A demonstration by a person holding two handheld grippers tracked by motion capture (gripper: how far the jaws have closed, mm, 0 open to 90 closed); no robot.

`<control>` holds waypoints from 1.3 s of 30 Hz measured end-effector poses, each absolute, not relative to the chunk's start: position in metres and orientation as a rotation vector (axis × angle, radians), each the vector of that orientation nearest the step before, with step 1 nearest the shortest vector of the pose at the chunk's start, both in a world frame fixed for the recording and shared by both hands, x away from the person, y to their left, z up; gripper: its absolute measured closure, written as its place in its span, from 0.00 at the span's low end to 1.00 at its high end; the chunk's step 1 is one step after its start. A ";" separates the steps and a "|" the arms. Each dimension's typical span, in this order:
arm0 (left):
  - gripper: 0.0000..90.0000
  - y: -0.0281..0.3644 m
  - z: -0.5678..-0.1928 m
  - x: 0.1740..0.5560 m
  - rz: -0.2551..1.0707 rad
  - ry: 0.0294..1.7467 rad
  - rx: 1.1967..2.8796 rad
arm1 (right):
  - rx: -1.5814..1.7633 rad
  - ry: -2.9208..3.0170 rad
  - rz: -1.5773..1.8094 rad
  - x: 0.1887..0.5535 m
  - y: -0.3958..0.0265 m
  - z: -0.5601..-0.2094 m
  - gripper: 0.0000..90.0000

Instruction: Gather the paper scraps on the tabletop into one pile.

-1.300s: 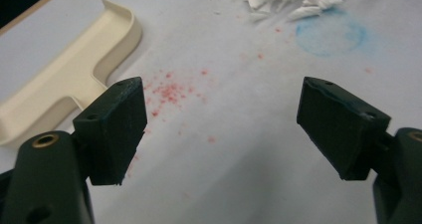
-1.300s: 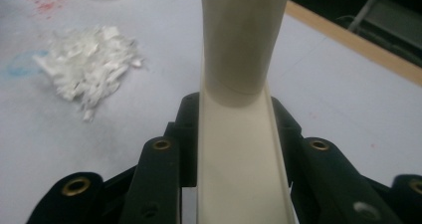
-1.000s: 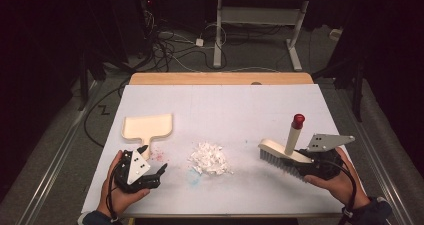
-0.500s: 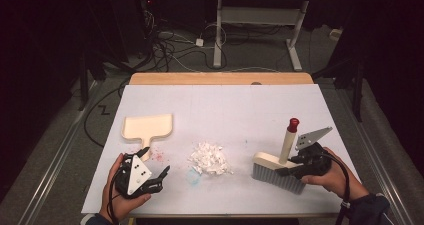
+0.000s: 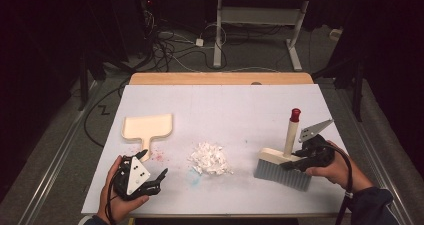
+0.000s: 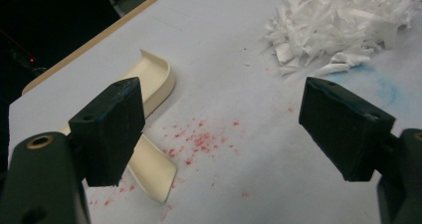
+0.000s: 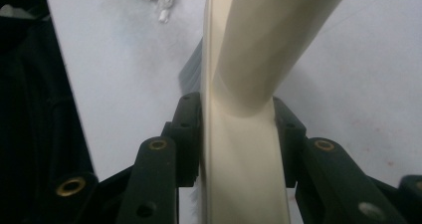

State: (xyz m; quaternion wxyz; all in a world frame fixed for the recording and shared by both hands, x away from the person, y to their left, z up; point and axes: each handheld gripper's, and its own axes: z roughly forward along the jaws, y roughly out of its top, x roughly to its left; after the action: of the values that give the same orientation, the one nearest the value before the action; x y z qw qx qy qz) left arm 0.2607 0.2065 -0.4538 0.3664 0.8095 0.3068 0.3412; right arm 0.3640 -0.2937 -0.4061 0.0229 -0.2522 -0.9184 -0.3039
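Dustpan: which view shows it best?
High view. The whole cream dustpan lies flat on the table's left side, handle toward the left gripper. The left gripper view gives only its handle end and one raised rim, partly behind a jaw. The right gripper view looks at the brush instead.

The brush (image 5: 282, 166) stands on the table (image 5: 225, 105), its block clamped between the jaws of the right gripper (image 5: 295, 161), handle rising just behind the jaws. The paper scraps (image 5: 210, 158) lie on the table left of that gripper, between it and the left gripper (image 5: 159, 177). The dustpan (image 5: 147, 127) lies just behind the left gripper, its handle pointing back toward it.
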 end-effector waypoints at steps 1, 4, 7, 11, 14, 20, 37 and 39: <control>0.19 0.207 -0.454 0.261 0.877 0.793 2.085 | -0.795 -2.855 -0.920 0.365 -0.295 -0.405 0.73; 0.19 0.205 -0.456 0.263 0.878 0.805 2.103 | -0.860 -2.874 -0.882 0.372 -0.296 -0.406 0.71; 0.19 0.204 -0.455 0.263 0.878 0.801 2.104 | -0.883 -2.875 -0.877 0.379 -0.294 -0.409 0.69; 0.19 0.203 -0.456 0.265 0.870 0.798 2.108 | -0.915 -2.926 -0.812 0.400 -0.287 -0.413 0.62; 0.19 0.200 -0.458 0.265 0.851 0.805 2.123 | -0.900 -2.926 -0.796 0.413 -0.285 -0.416 0.60; 0.19 0.199 -0.459 0.265 0.848 0.804 2.127 | -0.814 -3.016 -0.722 0.428 -0.280 -0.414 0.52; 0.19 0.200 -0.459 0.264 0.853 0.804 2.127 | -1.143 -3.210 -1.127 0.424 -0.283 -0.407 0.43; 0.19 0.200 -0.458 0.264 0.853 0.804 2.129 | -1.222 -3.222 -1.219 0.419 -0.281 -0.404 0.38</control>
State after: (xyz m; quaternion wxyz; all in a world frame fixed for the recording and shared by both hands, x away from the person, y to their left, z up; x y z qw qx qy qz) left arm 0.2637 0.2001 -0.4584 0.3482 0.8211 0.3100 0.3292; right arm 0.4192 -0.2807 -0.4043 -0.2537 -0.3234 -0.8526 -0.3226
